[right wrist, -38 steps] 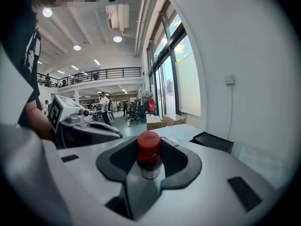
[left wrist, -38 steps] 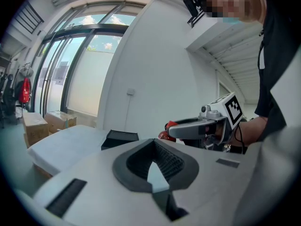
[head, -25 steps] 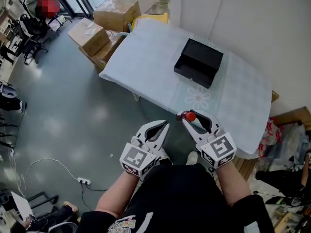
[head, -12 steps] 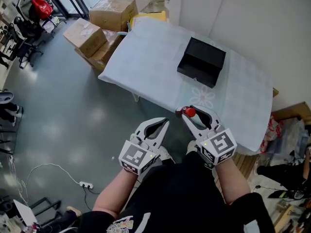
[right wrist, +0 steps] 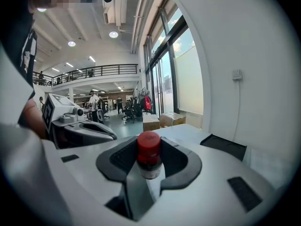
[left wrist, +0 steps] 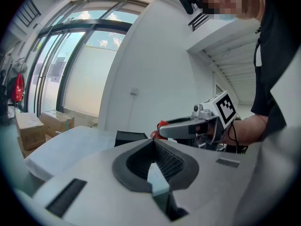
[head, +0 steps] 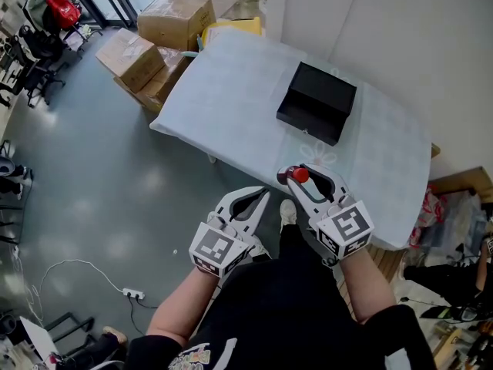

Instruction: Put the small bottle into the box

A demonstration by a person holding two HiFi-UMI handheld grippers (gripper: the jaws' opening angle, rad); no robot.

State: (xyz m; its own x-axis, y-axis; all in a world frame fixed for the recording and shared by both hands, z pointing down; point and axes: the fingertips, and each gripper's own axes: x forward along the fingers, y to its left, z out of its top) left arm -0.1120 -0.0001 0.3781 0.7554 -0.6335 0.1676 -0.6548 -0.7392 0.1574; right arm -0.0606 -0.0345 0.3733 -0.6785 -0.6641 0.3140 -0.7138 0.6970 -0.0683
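Note:
My right gripper (head: 299, 176) is shut on the small bottle (head: 300, 176), whose red cap pokes up between the jaws; the right gripper view shows the bottle (right wrist: 149, 155) upright with its red cap and pale label. It hovers over the near edge of the table (head: 231, 99). The black box (head: 316, 101) lies open on the table, farther away, and appears as the black box (right wrist: 224, 147) at right in the right gripper view. My left gripper (head: 258, 198) hangs beside the right one, short of the table, its jaws closed with nothing between them.
A pale cloth covers the table, which stands against a white wall (head: 400, 45). Cardboard boxes (head: 158, 33) are stacked on the floor at the table's far left end. A cable and power strip (head: 132, 290) lie on the grey floor. Bags (head: 454, 222) sit at right.
Both grippers have crept slightly toward the table with the bottle still held. The view shifted a little; the black box sits much as before.

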